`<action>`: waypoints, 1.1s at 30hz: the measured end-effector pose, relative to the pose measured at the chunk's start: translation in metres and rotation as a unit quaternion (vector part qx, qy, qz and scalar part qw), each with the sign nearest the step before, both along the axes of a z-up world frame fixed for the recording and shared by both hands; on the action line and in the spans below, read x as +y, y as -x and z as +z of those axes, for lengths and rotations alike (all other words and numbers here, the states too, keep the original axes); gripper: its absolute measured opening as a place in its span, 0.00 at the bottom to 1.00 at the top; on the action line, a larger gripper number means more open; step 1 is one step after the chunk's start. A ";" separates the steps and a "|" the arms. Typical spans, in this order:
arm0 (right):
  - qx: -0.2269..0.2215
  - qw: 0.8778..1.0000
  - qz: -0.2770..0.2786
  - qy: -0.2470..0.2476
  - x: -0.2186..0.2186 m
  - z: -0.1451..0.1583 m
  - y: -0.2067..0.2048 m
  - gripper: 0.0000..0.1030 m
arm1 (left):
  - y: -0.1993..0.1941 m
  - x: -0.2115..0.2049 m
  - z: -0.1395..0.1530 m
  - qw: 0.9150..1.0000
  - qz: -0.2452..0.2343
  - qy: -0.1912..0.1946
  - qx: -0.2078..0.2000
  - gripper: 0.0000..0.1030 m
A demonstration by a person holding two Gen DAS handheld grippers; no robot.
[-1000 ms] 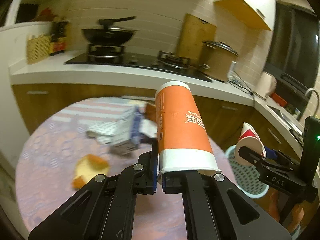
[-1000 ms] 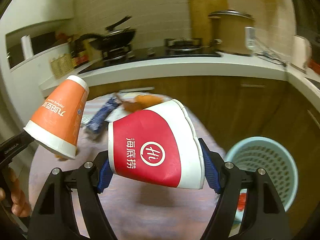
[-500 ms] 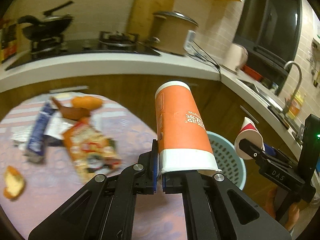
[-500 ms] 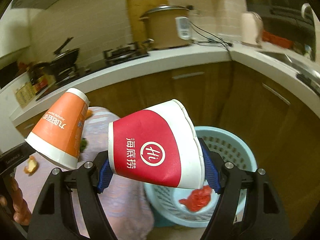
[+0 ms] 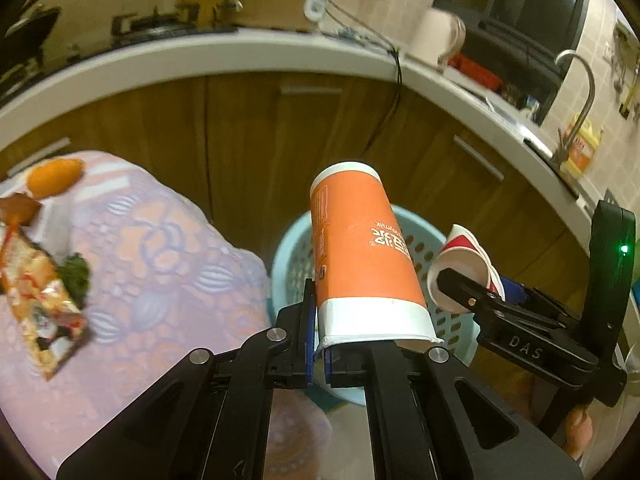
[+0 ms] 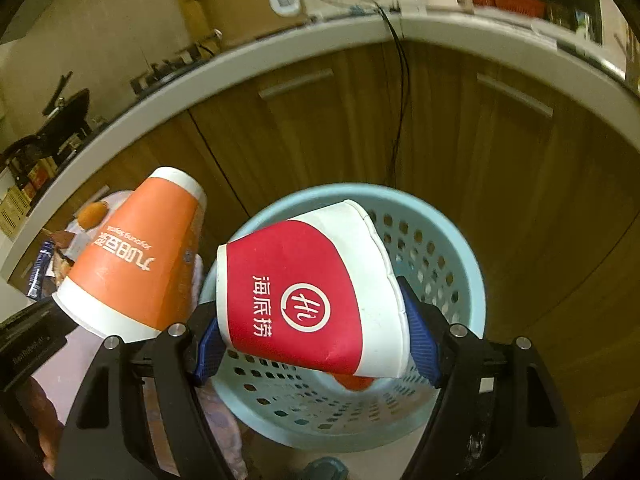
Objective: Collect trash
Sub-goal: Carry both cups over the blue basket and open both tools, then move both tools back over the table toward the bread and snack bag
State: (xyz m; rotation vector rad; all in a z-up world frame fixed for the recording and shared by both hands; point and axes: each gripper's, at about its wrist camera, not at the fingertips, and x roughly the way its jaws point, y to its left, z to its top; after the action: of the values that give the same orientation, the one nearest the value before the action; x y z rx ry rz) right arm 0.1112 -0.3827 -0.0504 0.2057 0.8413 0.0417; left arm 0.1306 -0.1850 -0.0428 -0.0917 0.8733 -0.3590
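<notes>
My left gripper (image 5: 318, 354) is shut on the rim of an orange paper cup (image 5: 362, 260), held base-up over the near edge of a light blue perforated basket (image 5: 294, 248). My right gripper (image 6: 316, 344) is shut on a red and white paper cup (image 6: 304, 292), squeezed between the blue pads and held above the basket (image 6: 460, 248). The orange cup (image 6: 136, 264) shows at the left of the right wrist view. The red cup (image 5: 464, 264) and right gripper show at the right of the left wrist view. Something red (image 6: 352, 382) lies in the basket's bottom.
A round table with a pink lace cloth (image 5: 160, 264) stands left of the basket, with a snack wrapper (image 5: 40, 304), an orange bun (image 5: 54, 174) and a green scrap (image 5: 74, 274). Wooden cabinets (image 6: 440, 128) under a white counter (image 5: 248, 50) stand behind.
Both grippers have swung right and tipped down from the table toward the basket, each still holding its cup. The basket now lies directly under the red cup.
</notes>
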 end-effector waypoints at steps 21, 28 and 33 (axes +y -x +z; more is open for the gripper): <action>0.042 0.999 -0.009 -0.008 -0.008 -0.023 -0.010 0.70 | -0.019 -0.026 -0.057 0.993 -0.054 -0.061 0.091 0.24; 0.021 1.000 0.014 -0.002 0.013 -0.007 -0.003 0.70 | -0.003 -0.006 -0.037 0.996 -0.035 -0.038 0.067 0.25; 0.004 0.999 0.038 0.005 0.035 0.009 0.002 0.70 | 0.010 0.020 -0.019 0.999 -0.006 -0.022 0.048 0.30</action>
State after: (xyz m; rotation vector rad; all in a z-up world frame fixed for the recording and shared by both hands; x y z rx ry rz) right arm 0.1093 -0.3474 -0.0419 0.1647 0.8560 0.1078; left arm 0.1203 -0.1647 -0.0622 -0.0634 0.9760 -0.3494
